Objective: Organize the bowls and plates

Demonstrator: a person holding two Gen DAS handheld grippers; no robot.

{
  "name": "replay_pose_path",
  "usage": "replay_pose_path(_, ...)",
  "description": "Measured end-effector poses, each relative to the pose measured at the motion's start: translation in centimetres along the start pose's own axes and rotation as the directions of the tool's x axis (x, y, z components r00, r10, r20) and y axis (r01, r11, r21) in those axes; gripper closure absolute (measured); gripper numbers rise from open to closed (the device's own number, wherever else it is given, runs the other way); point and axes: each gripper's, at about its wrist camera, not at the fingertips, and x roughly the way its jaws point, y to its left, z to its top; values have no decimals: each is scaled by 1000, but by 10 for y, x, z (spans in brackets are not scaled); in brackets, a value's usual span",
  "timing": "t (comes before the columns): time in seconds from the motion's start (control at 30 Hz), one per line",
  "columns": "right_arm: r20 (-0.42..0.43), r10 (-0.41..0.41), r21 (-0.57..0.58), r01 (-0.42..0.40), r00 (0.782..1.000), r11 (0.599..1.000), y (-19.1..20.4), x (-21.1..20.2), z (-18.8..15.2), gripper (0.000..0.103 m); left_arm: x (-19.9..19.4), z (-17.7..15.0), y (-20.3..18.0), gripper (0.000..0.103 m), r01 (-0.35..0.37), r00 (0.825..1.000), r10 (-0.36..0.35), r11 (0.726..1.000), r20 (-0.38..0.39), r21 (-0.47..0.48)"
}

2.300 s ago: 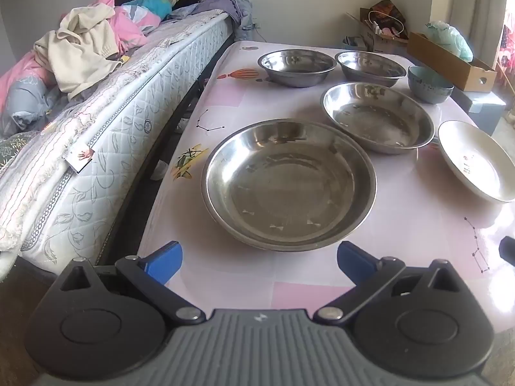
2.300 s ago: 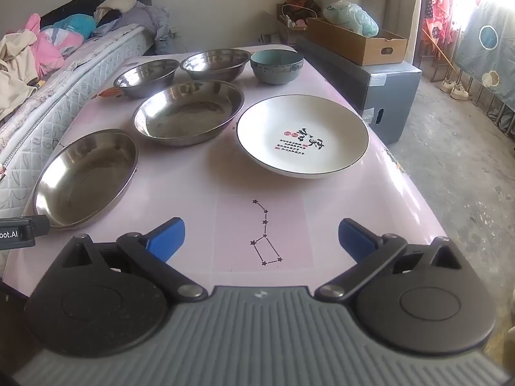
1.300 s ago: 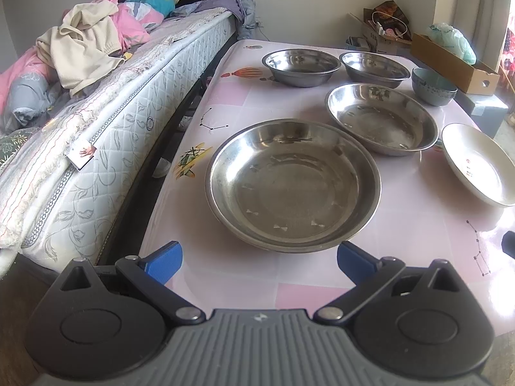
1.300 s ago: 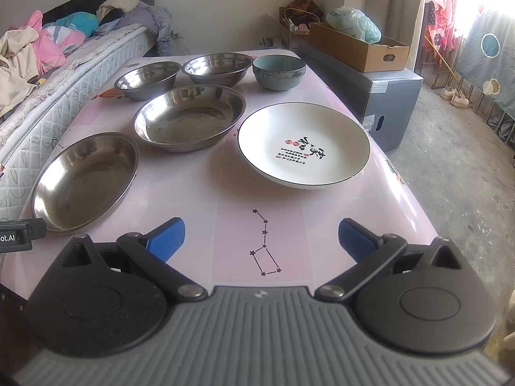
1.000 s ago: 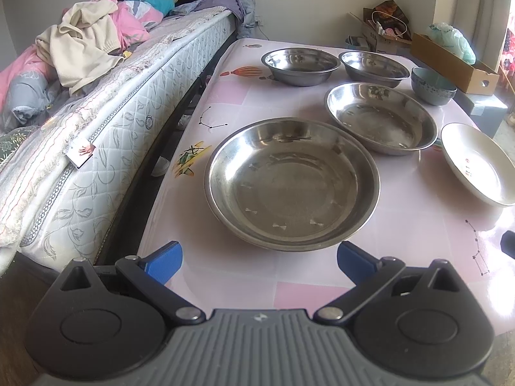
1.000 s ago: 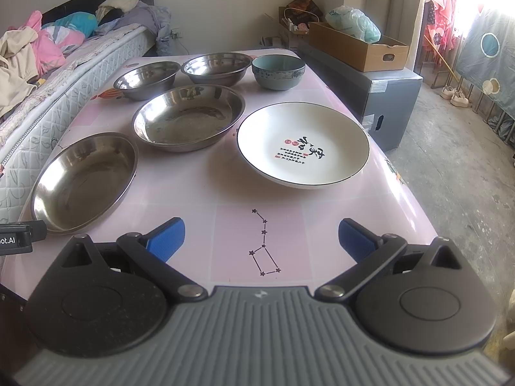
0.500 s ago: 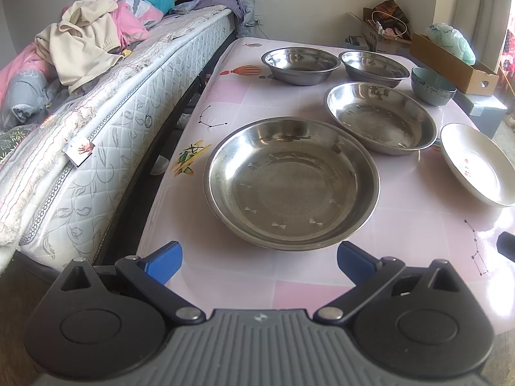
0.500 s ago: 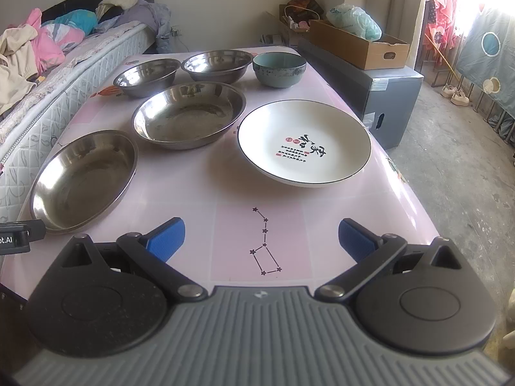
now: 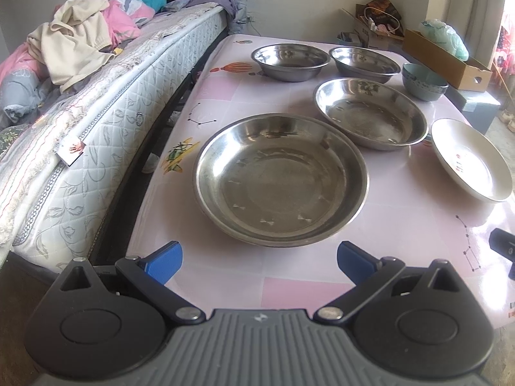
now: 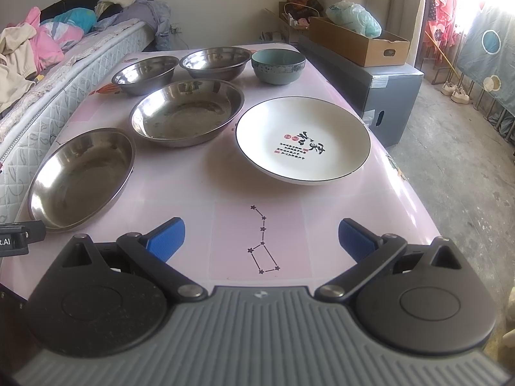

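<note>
Left gripper (image 9: 259, 259) with blue pads spread wide, holding nothing, poised just short of the near rim of the large steel plate (image 9: 280, 178). Right gripper (image 10: 260, 236) equally wide apart and empty, above a star-pattern print (image 10: 264, 241) on the pink table (image 10: 199, 189), well short of the white ceramic plate (image 10: 302, 140). Behind these, a second steel plate (image 10: 186, 112); along the far end, two steel bowls (image 10: 145, 74) (image 10: 215, 61) and a teal ceramic bowl (image 10: 278, 65), all separate, none stacked. Bare tabletop between the grippers and the plates; table's left edge close beside a mattress (image 9: 96, 122), right edge dropping to open concrete floor (image 10: 457, 173), with a grey cabinet (image 10: 386, 96) near the far right corner. White plate cut off at the right in the left-wrist view; lettering on its face too small to read. Pile of clothes (image 9: 77, 45) on the bed, individual items indistinct.
</note>
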Motion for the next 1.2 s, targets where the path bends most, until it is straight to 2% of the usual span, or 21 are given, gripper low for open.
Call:
replay_pose_path(0.67, -1, -31, 14, 31, 1000, 999, -13, -1, 3, 1, -5, 2, -21, 0, 60, 998, -59, 997, -10, 40)
replay_pose_path(1.2, 3, -34, -2, 34, 999, 999, -12, -8, 4, 1, -7, 3, -22, 0, 60, 998, -60, 997, -5, 41)
